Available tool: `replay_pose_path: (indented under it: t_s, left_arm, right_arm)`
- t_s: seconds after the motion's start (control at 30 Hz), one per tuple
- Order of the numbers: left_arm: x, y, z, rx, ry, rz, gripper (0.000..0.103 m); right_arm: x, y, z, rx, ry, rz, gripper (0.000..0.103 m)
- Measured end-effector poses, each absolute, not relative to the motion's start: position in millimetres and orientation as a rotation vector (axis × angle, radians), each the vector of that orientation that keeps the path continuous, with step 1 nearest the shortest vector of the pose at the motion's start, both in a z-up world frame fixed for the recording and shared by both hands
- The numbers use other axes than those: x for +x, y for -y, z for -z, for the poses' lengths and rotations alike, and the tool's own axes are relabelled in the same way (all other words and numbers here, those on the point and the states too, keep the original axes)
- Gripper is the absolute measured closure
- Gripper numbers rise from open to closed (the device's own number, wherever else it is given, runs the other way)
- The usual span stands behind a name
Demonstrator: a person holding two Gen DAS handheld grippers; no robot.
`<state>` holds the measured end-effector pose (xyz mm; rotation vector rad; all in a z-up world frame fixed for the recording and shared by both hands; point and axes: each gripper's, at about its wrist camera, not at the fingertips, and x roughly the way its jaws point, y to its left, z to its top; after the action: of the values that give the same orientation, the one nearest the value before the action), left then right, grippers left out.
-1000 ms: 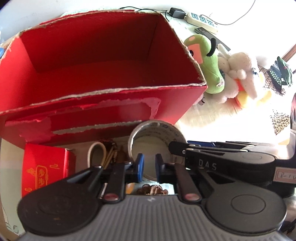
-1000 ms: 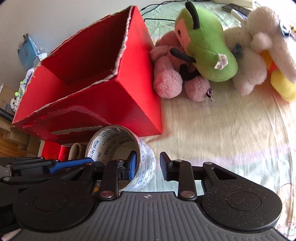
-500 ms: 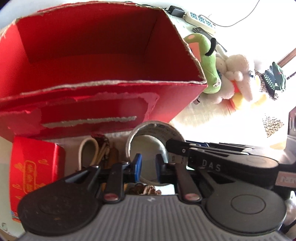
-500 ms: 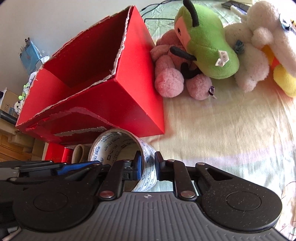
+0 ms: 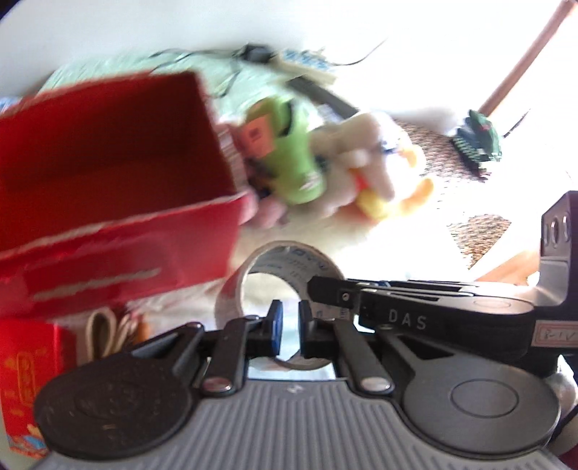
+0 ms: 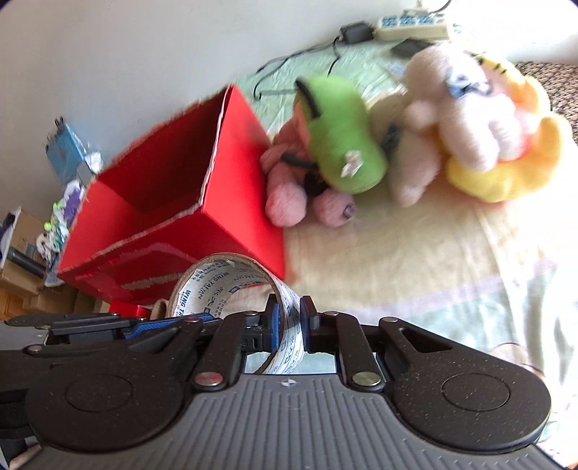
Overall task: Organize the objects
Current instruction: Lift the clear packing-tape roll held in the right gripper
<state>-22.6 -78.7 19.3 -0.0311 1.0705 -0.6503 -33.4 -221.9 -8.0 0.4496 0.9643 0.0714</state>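
- The landmark is the open red box (image 6: pixel 169 202), with torn pale edges along its rim. Left of it in the right wrist view sit a blue packet (image 6: pixel 63 150) and blurred clutter.
- Below the box's front wall lie a small red carton (image 5: pixel 27 376) with gold print and a pale loop (image 5: pixel 103 327) beside some sticks.
- The tape roll (image 6: pixel 231 289) hangs in front of the box's near right corner, clear of the bedsheet (image 6: pixel 415 274), and hides part of the front wall.
- The left hand-held gripper (image 5: pixel 287 330) is clenched on the roll's near rim.
- The right hand-held gripper (image 6: pixel 289 327) is clamped on the roll's printed wall, one finger inside and one outside.
- Right of the box are a pink plush (image 6: pixel 289 188), a green plush (image 6: pixel 343 141) and a cream and yellow plush (image 6: pixel 484 133), bunched together. Behind them lie a power strip (image 6: pixel 412 23) and cables.
- A second ago the right jaws stood apart around the roll's wall; now they are closed on it. The box sits further left and smaller in the left wrist view, and the roll has lifted off the surface.
- The left wrist view is smeared by motion and washed out at right; the plush details and the roll's print are unreadable there.
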Motion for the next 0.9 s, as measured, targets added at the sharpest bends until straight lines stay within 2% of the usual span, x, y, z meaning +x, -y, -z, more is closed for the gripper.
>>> replay_pose_path:
  t_s: [0.2,0.3,0.37,0.4,0.43,0.5,0.53,0.6,0.63,0.67,0.7,0.77,0.83,0.87,0.9]
  left_arm:
    - [-34,106,-41,-0.001,-0.969,0.702,0.103]
    - [-42,109,-50,0.027,-0.908,0.704,0.103]
    - [-50,107,-57,0.048,-0.863,0.688,0.092]
    - [-53,107,-59,0.063,-0.844,0.669,0.069]
    - [-55,105,-60,0.08,-0.829,0.642,0.033]
    - [-57,97,-59,0.075,-0.783,0.582,0.011]
    - [-58,93,-59,0.066,-0.772,0.567,0.009]
    - [-55,94,-55,0.071,-0.791,0.561,0.013]
    - [-56,97,-52,0.08,-0.803,0.564,0.02]
    - [-55,100,-49,0.08,-0.824,0.572,0.024]
    - [-53,102,-47,0.069,-0.844,0.582,0.033]
    - [-47,104,-41,0.037,-0.889,0.592,0.041]
    - [-43,103,-35,0.002,-0.935,0.604,0.06]
    - [-42,104,-34,-0.005,-0.947,0.606,0.063]
    - [-42,103,-34,-0.003,-0.944,0.604,0.072]
  right_arm:
    - [-51,236,-22,0.415,-0.799,-0.068,0.091]
    - [-52,239,-18,0.389,-0.787,-0.042,0.092]
    - [-49,248,-7,0.438,-0.805,-0.039,0.092]
    - [-49,250,-5,0.448,-0.807,-0.04,0.092]
    - [-52,253,-4,0.451,-0.801,-0.043,0.092]
    - [-54,256,-4,0.442,-0.787,-0.043,0.092]
    - [-55,258,-5,0.436,-0.779,-0.04,0.092]
    - [-57,258,-8,0.434,-0.768,-0.047,0.092]
    - [-58,257,-8,0.435,-0.77,-0.053,0.092]
    - [-58,257,-9,0.435,-0.771,-0.058,0.092]
    - [-58,256,-10,0.433,-0.771,-0.065,0.092]
    - [-59,256,-11,0.433,-0.767,-0.08,0.093]
    - [-61,255,-15,0.43,-0.755,-0.096,0.093]
    - [-62,255,-18,0.424,-0.745,-0.101,0.092]
    - [-63,253,-22,0.407,-0.732,-0.098,0.092]
